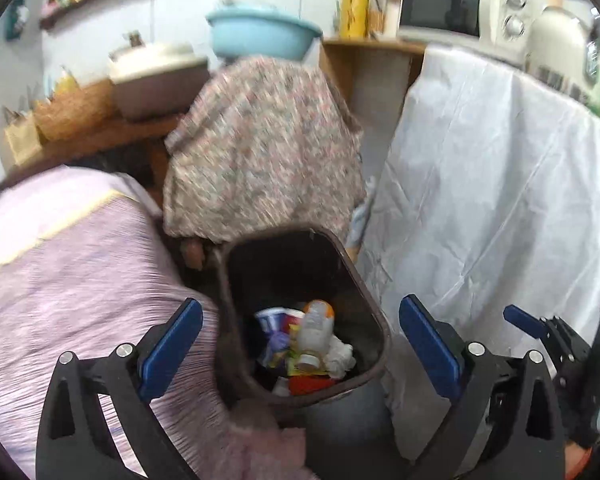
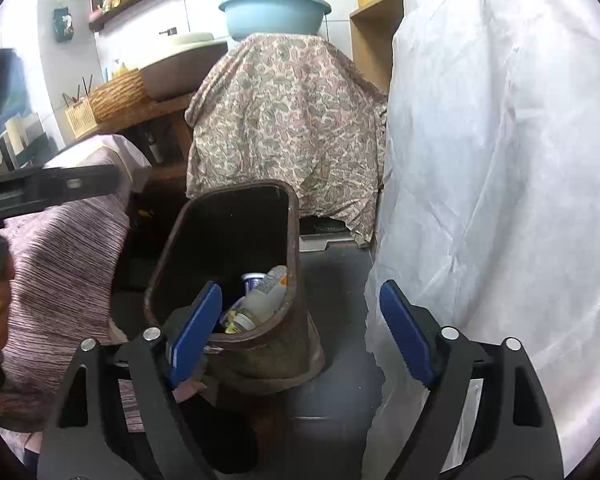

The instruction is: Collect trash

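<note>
Trash (image 1: pixel 312 344) lies in the brown bin (image 1: pixel 374 312) just ahead of and below my left tool (image 1: pixel 300 340), whose jaws stand wide with nothing between them. My right tool (image 2: pixel 300 328) is spread and empty too, beside the bin's rim. Beyond hangs a paisley cloth (image 2: pixel 288 120); a white sheet (image 2: pixel 500 160) drapes to the right.

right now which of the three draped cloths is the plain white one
The white sheet on the right; the middle cloth is paisley, the left cloth striped pink.
</note>
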`<state>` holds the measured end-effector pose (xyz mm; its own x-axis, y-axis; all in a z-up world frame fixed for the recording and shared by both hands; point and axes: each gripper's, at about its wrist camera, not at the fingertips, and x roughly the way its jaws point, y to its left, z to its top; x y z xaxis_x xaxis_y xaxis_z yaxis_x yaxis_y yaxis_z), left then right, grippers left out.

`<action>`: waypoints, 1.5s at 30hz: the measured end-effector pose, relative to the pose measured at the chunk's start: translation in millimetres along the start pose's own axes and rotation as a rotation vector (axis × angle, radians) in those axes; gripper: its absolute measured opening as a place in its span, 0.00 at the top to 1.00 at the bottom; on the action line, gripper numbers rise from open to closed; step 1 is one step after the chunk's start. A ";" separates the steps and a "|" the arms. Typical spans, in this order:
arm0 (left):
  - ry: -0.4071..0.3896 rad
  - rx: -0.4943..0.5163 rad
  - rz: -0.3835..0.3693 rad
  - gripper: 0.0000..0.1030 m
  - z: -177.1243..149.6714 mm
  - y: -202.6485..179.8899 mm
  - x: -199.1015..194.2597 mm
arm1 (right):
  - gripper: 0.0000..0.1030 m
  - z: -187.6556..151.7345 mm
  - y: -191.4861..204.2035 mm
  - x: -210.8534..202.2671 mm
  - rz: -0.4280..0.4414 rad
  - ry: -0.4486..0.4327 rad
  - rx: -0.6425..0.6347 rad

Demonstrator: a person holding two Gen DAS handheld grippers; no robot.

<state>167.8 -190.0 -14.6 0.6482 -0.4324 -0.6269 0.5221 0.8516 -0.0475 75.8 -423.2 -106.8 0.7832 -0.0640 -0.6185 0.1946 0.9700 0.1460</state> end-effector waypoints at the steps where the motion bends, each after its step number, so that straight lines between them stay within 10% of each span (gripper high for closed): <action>1: -0.019 -0.005 0.007 0.05 -0.9 3.3 -11.4 | 0.18 0.9 4.3 -5.9 0.005 -0.014 -0.004; 19: -0.359 -0.134 0.365 0.05 -96.6 48.2 -205.7 | 0.05 -10.2 116.9 -157.8 0.230 -0.291 -0.139; 45: -0.418 -0.176 0.517 0.05 -155.3 17.8 -253.8 | 0.05 -63.0 138.2 -243.6 0.184 -0.449 -0.269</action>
<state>-73.5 -19.0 22.9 0.9676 -0.0057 -0.2523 0.0136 0.9995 0.0296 -125.3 -258.8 15.4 0.9763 0.0753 -0.2028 -0.0806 0.9966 -0.0180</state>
